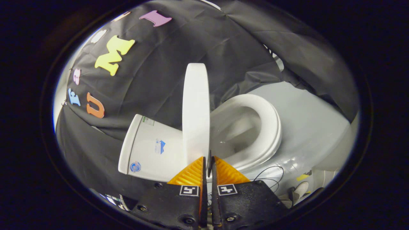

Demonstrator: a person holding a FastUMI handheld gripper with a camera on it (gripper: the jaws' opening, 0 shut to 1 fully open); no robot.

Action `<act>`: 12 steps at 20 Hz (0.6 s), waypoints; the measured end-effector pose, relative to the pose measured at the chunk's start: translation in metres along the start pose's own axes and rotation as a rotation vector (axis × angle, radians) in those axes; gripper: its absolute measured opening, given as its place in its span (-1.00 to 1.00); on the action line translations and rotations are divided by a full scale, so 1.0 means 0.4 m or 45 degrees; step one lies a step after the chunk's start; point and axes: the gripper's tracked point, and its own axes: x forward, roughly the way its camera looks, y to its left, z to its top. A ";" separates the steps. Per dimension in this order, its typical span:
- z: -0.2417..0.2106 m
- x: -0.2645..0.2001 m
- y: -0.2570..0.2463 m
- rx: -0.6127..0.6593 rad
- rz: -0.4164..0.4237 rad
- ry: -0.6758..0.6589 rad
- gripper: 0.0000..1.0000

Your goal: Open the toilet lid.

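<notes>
The toilet lid (195,111) stands raised on its edge, just ahead of the gripper (208,164), its long axis running straight away from the jaws. The jaws are almost closed, and I cannot tell if they pinch its lower rim. The seat (266,127) lies beside it, the tank (150,147) opposite.

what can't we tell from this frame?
- Grip: gripper fingers nearly closed at the lid edge; pressing or not is unclear.
- Hinge: hidden behind the lid.
- Bowl inside: seat rim hides part.
- Tank stickers: too small.
- Cables on the floor: ends cut off.
</notes>
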 end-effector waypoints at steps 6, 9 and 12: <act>-0.006 -0.005 0.063 -0.011 0.026 -0.026 -0.83; -0.010 -0.010 0.094 -0.028 0.039 -0.034 -0.83; -0.014 -0.009 0.132 -0.052 0.049 -0.042 -0.83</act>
